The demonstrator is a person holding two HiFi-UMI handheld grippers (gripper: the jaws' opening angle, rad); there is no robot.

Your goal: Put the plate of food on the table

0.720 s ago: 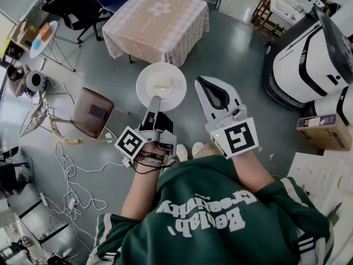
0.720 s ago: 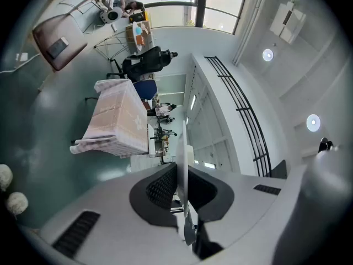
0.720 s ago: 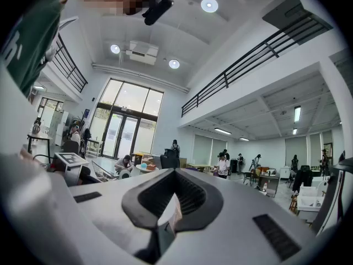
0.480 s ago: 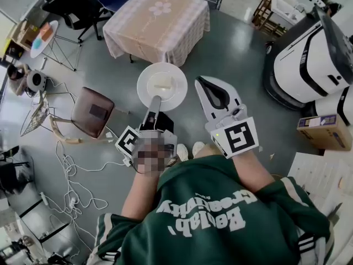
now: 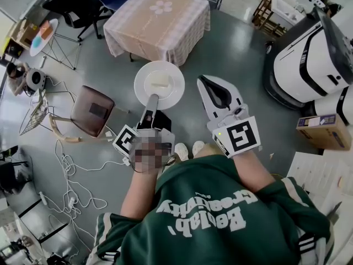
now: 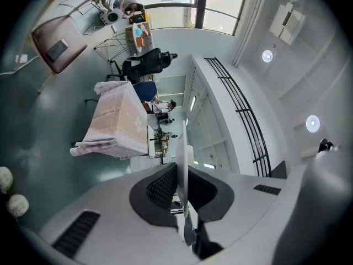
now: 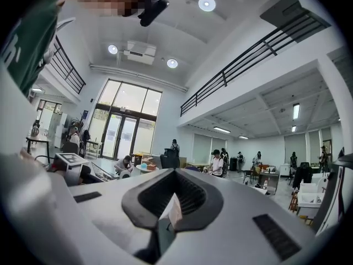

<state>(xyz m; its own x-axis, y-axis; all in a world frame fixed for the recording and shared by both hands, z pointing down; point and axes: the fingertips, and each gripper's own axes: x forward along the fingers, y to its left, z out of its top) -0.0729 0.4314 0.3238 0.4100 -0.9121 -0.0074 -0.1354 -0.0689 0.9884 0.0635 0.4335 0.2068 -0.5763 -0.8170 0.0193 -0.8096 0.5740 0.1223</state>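
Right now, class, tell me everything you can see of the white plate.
The plate is round, white, smooth, perhaps ceramic, with a shallow raised rim. It is held level above the grey floor, short of the clothed table. A pale block of food lies at its middle. The left hand-held gripper is clamped on its near rim; nothing else touches it.

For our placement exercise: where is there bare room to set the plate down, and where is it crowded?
The table has a wholly bare cloth top. Open floor lies between it and the plate in the left gripper. Crowded: cables and brown chair at left, white machine and box at right.
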